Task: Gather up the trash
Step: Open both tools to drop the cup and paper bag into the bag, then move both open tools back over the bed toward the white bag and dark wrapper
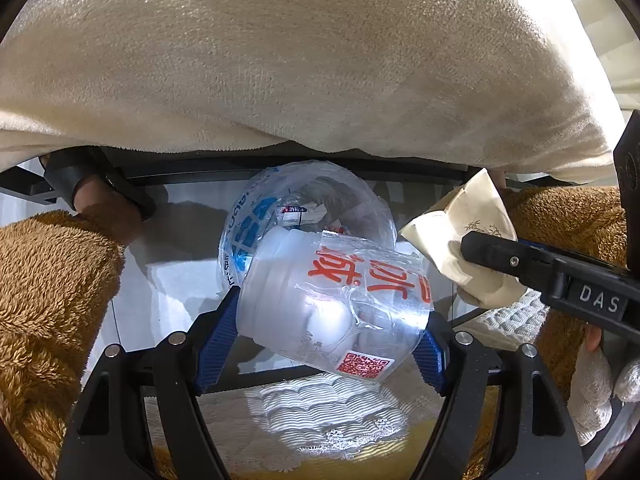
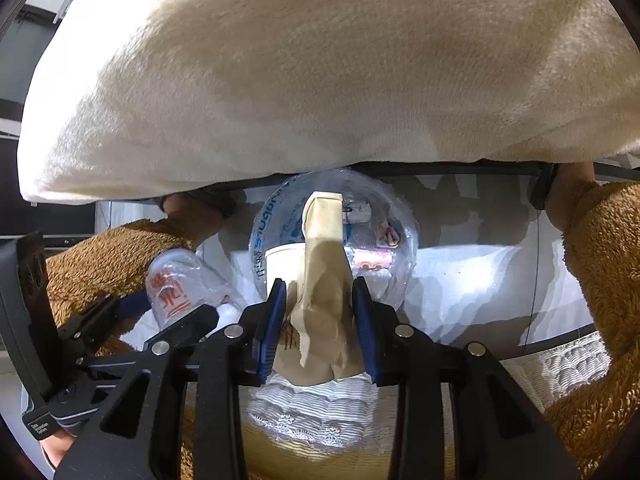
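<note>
My left gripper is shut on a clear plastic cup with red characters and a red QR sticker, held tilted between the blue pads. Just beyond it lies an open clear trash bag with blue print and some wrappers inside. In the right wrist view my right gripper is shut on a crumpled beige paper cup, which hangs over the bag's mouth. The same paper cup shows at the right of the left wrist view, and the plastic cup at the left of the right wrist view.
A thick cream blanket overhangs the whole upper view, close above the bag. A glossy pale surface with a black frame lies under the bag. A white lace cloth is below the grippers. Brown fluffy sleeves flank both sides.
</note>
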`<state>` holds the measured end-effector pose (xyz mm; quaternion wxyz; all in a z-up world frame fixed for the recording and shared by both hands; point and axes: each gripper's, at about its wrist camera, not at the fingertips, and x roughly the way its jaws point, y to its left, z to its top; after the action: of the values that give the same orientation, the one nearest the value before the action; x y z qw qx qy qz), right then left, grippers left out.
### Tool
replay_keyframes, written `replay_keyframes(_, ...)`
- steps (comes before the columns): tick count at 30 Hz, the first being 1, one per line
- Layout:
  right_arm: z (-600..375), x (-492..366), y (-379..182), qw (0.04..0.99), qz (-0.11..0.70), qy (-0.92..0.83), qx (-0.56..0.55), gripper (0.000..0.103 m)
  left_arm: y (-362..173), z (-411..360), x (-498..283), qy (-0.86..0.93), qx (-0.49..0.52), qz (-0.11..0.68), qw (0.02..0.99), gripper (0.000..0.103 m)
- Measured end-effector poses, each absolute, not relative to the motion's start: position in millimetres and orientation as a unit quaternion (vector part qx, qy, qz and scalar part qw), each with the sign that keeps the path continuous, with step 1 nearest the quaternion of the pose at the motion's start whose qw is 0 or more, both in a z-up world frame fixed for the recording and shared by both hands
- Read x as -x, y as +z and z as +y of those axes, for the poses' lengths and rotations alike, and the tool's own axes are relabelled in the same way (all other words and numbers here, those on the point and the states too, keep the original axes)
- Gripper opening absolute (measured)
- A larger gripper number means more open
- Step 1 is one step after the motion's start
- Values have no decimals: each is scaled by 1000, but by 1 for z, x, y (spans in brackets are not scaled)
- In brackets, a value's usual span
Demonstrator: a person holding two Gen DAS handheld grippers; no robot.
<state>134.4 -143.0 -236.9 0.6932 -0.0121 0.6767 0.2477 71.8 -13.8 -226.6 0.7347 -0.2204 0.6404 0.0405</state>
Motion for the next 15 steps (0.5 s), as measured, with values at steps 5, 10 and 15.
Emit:
replay_keyframes(5,-148,-138,-238,690,682,241,-4,45,-225,-19,-73,34,209,644,736,82)
replay_keyframes(10,-149,-139,-239,692,682,236,-5,47,-224,-18,-74,40,212,643,735,82)
replay_keyframes(15,-147,-133,-233,703,669,241,11,47,-218,-17,-72,46,212,631,745,82)
